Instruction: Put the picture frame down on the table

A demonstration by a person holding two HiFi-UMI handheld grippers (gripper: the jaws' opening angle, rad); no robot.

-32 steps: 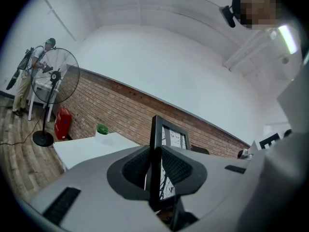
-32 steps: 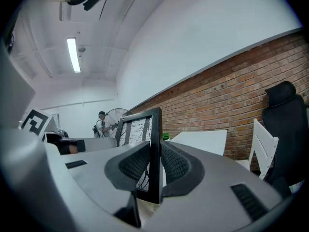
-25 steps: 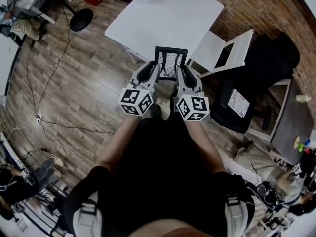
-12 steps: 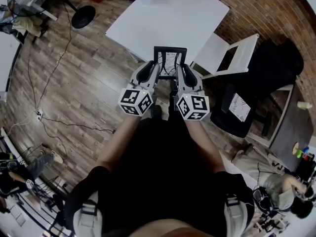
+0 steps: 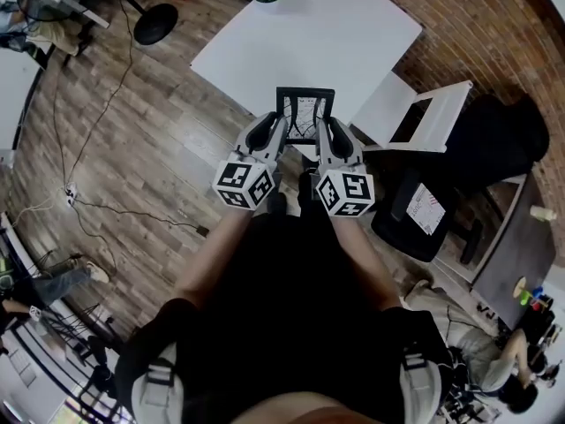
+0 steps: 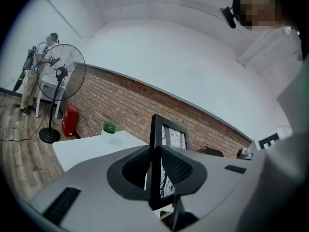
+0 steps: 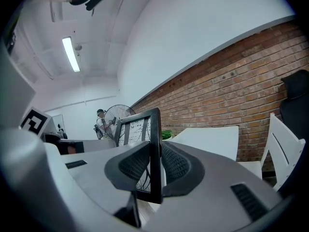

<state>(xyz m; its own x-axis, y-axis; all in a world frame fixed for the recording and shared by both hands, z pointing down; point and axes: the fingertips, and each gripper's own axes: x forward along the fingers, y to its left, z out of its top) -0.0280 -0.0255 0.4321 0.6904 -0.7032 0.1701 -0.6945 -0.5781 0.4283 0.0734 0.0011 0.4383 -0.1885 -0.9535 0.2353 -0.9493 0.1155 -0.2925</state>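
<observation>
Left tool [image 5: 272,133] and right tool [image 5: 332,136] each clamped one side edge of picture frame [image 5: 305,111], so it hung upright, level, near counter [image 5: 344,34] edge.

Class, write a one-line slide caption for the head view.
The left gripper and right gripper each clamp a side edge of the upright black picture frame near the white table.

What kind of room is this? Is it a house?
Probably an office or workshop, not a home. There's a big standing fan, a black office chair, and cables trailing across the wood floor.
</observation>
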